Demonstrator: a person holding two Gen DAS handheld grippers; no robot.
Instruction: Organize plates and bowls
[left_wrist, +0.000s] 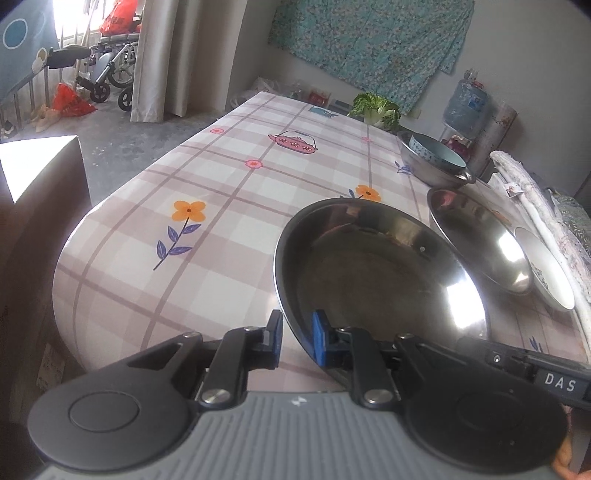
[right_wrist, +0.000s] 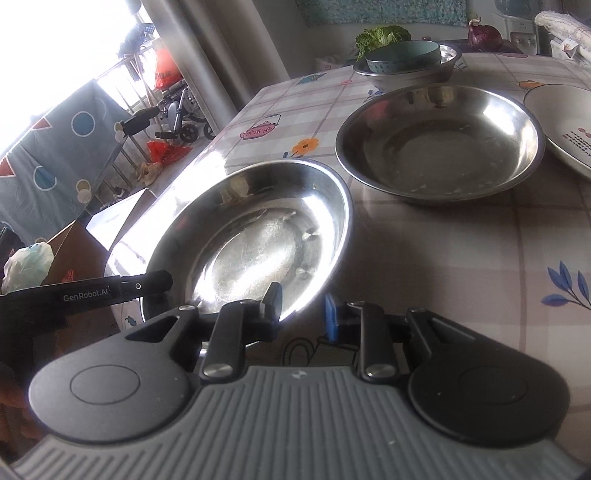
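A shallow steel plate (left_wrist: 369, 273) (right_wrist: 251, 240) is held tilted over the near end of the checked table (left_wrist: 229, 206). My left gripper (left_wrist: 297, 339) is shut on its near rim, one finger inside and one outside. My right gripper (right_wrist: 303, 312) is shut on the rim at the plate's other side. Each view shows the other gripper's black body beside the plate. A second steel plate (left_wrist: 480, 240) (right_wrist: 439, 144) lies just beyond, with a white ceramic plate (left_wrist: 546, 269) (right_wrist: 565, 125) to its right. Farther back a teal bowl (left_wrist: 436, 151) (right_wrist: 402, 55) sits inside a steel basin (left_wrist: 439, 177) (right_wrist: 406, 79).
A cabbage (left_wrist: 376, 107) (right_wrist: 380, 37) lies at the table's far end, and a red onion (right_wrist: 484, 37) behind the basin. A rolled towel (left_wrist: 546, 206) runs along the right edge. An open cardboard box (left_wrist: 44, 177) stands off the table's left side.
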